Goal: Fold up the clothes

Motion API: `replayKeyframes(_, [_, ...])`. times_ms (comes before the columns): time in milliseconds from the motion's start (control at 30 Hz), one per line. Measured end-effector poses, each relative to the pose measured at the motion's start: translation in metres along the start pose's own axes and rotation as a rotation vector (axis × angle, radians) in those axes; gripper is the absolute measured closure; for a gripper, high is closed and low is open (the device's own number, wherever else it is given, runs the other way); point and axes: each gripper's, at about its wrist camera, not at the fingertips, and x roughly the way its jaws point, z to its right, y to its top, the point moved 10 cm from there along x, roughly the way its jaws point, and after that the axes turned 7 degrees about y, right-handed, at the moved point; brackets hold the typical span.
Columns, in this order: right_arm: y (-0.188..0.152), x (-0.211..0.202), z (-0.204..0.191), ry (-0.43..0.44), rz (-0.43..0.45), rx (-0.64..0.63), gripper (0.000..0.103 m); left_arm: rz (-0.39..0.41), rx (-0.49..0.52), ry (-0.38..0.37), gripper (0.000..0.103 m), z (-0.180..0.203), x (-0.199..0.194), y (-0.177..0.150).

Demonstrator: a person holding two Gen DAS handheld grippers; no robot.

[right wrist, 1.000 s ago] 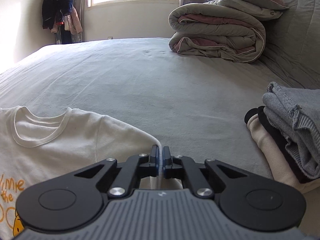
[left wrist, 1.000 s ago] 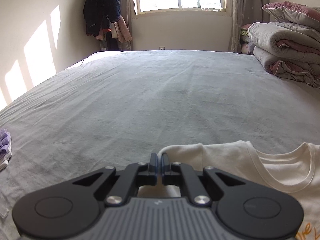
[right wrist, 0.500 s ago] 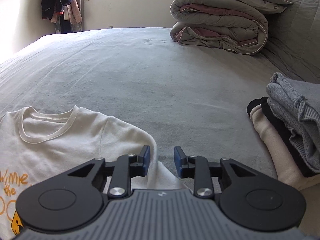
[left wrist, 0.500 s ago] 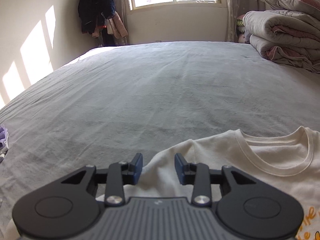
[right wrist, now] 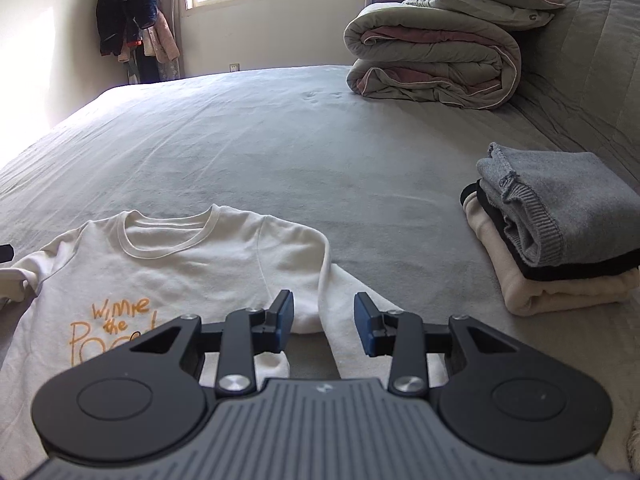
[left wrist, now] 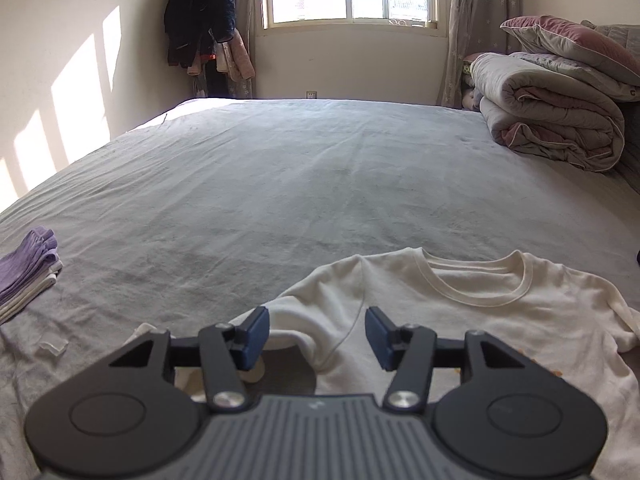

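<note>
The cream sweatshirt [right wrist: 192, 264] lies face up and spread flat on the grey bed [right wrist: 280, 140], collar toward the window, its orange print showing on the chest. Both grippers hang above it with nothing held: the left gripper [left wrist: 316, 338] has its jaws wide apart over the sweatshirt's [left wrist: 460, 320] shoulder seam on that side, and the right gripper [right wrist: 324, 328] stands equally spread over the opposite shoulder, where the sleeve runs down toward the camera. To the right of the sweatshirt sits a stack of 3 folded garments [right wrist: 560, 236], grey on top; to its left, well apart, a small purple and white folded pile [left wrist: 28, 268]. A rolled duvet [right wrist: 432, 60] rests far beyond the collar. Judging by the flat lie, the garment is laid out and the folding proper has not begun; the step in hand looks like choosing the first grip. The next move likely calls for each gripper to drop onto a sleeve or shoulder edge, pinch 1 layer cleanly, and carry it inward across the chest without dragging the body askew.
</note>
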Motion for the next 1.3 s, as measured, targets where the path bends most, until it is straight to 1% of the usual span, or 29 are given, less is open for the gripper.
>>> replayKeyframes(167, [-0.015,-0.026,-0.007,0.002,0.004,0.009,0.065,-0.021,0.004,-0.01,0.047,-0.011,-0.032,-0.018])
replayKeyframes(367, [-0.039,-0.052,-0.017,0.006,-0.007,0.018,0.065,-0.062,0.026,-0.032,0.046,-0.018,-0.06,-0.044])
replayKeyframes(500, [-0.057,-0.067,-0.02,0.006,-0.017,0.024,0.065,-0.115,0.029,-0.063,0.045,-0.021,-0.074,-0.065])
replayKeyframes(633, [-0.074,-0.079,-0.021,0.008,-0.028,0.034,0.065,-0.144,0.047,-0.073,0.044,-0.024,-0.084,-0.083])
replayKeyframes(733, [-0.085,-0.085,-0.022,0.011,-0.038,0.048,0.065,-0.17,0.042,-0.082,0.043,-0.029,-0.091,-0.097])
replayKeyframes(900, [-0.104,-0.095,-0.023,0.029,-0.058,0.077,0.065,-0.217,0.013,-0.112,0.043,-0.036,-0.099,-0.119])
replayKeyframes(1067, [-0.123,-0.101,-0.025,0.043,-0.083,0.08,0.065,-0.262,0.001,-0.142,0.043,-0.047,-0.104,-0.14])
replayKeyframes(1300, [-0.152,-0.109,-0.023,0.068,-0.101,0.117,0.065,-0.321,-0.087,-0.194,0.044,-0.068,-0.107,-0.171])
